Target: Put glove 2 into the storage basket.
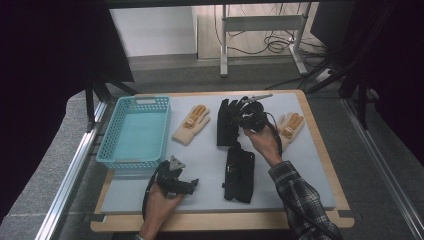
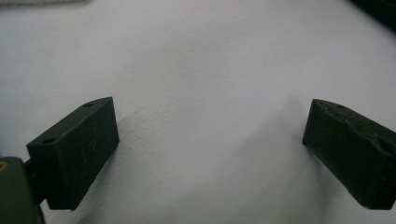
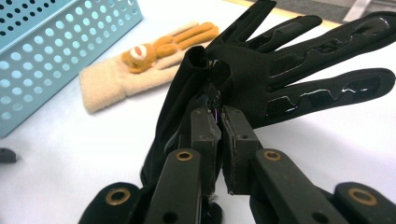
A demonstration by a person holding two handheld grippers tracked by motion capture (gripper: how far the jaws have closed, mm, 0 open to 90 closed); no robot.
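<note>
My right gripper [image 3: 220,116] is shut on the cuff area of a black glove [image 3: 289,70], whose fingers spread away from the jaws. From above, that black glove [image 1: 227,122] hangs from the right gripper [image 1: 242,116] near the middle back of the mat, partly raised. A second black glove [image 1: 239,175] lies flat in front of it. My left gripper [image 1: 192,186] rests low at the front left, and its jaws [image 2: 210,140] stand wide open over bare grey mat [image 2: 201,56] with nothing between them.
A light blue perforated basket [image 1: 145,100] stands at the left of the mat. A cream glove with orange fingers [image 1: 191,125] lies beside it, and it also appears in the right gripper view as the cream glove [image 3: 140,65]. Another cream glove [image 1: 292,127] lies at the right, behind the hand.
</note>
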